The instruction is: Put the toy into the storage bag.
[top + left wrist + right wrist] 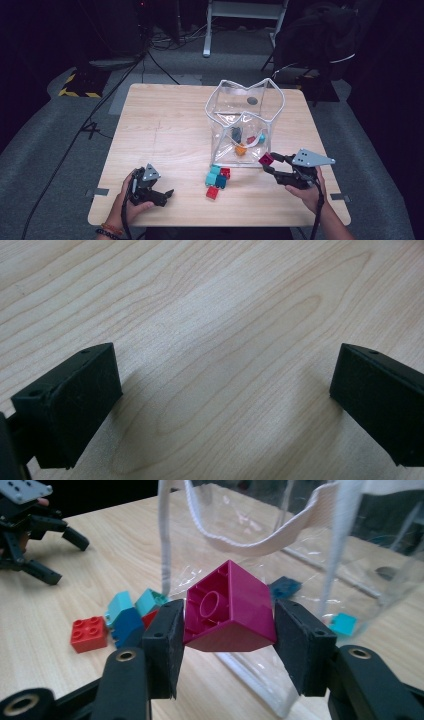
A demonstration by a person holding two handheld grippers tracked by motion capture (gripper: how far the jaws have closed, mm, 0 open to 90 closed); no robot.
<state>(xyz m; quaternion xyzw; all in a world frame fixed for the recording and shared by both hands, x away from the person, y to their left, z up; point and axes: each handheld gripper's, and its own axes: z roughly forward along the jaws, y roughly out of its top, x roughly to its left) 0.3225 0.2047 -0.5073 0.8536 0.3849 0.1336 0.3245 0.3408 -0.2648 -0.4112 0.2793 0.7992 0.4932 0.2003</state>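
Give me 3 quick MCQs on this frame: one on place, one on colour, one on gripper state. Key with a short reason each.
1. Where do the loose bricks lie?
A. On the table just in front of the clear bag
B. At the table's far left corner
C. On the floor

2. What colour is the brick in the right gripper?
A. Yellow
B. Magenta
C. Green

3. How does the left gripper stand?
A. Shut on a red brick
B. Shut on the bag's strap
C. Open, with nothing in it

Key:
1 A: the high view shows the pile on the table, against the near side of the clear bag.
2 B: the right gripper view shows a magenta brick between the pads.
3 C: the left gripper view shows the jaws wide apart over bare wood.
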